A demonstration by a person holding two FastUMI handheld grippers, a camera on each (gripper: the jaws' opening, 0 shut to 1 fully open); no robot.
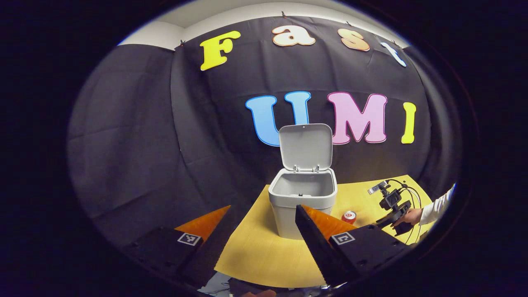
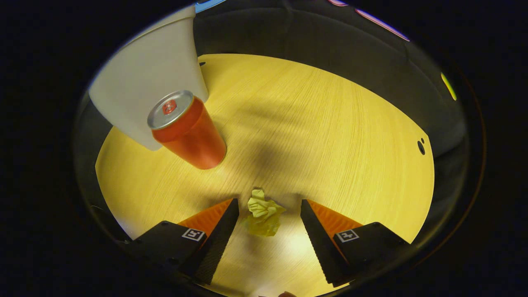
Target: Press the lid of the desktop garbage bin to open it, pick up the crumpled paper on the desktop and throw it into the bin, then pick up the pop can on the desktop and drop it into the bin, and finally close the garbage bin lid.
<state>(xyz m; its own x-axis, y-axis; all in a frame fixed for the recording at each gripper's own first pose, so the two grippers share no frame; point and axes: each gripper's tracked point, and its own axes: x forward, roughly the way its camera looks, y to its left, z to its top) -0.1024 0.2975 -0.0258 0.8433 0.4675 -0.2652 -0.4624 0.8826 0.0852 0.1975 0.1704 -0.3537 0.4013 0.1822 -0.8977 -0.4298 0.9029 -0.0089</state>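
Note:
The grey bin [image 1: 303, 204] stands on the yellow table [image 1: 255, 251] with its lid [image 1: 305, 147] tipped up and open. My left gripper [image 1: 264, 208] hangs open in front of the bin, nothing between its fingers. A red pop can [image 1: 349, 216] stands upright just right of the bin. In the right gripper view, the crumpled yellow paper [image 2: 262, 213] lies on the table between the spread fingers of my open right gripper [image 2: 269, 202], untouched. The can [image 2: 186, 130] stands beside the bin wall [image 2: 144, 78], ahead and to the left.
In the left gripper view, a hand in a white sleeve [image 1: 433, 208] holds the other gripper [image 1: 392, 204] low over the table at the right. Bare yellow tabletop [image 2: 330, 123] stretches ahead of the right gripper to the black cloth wall.

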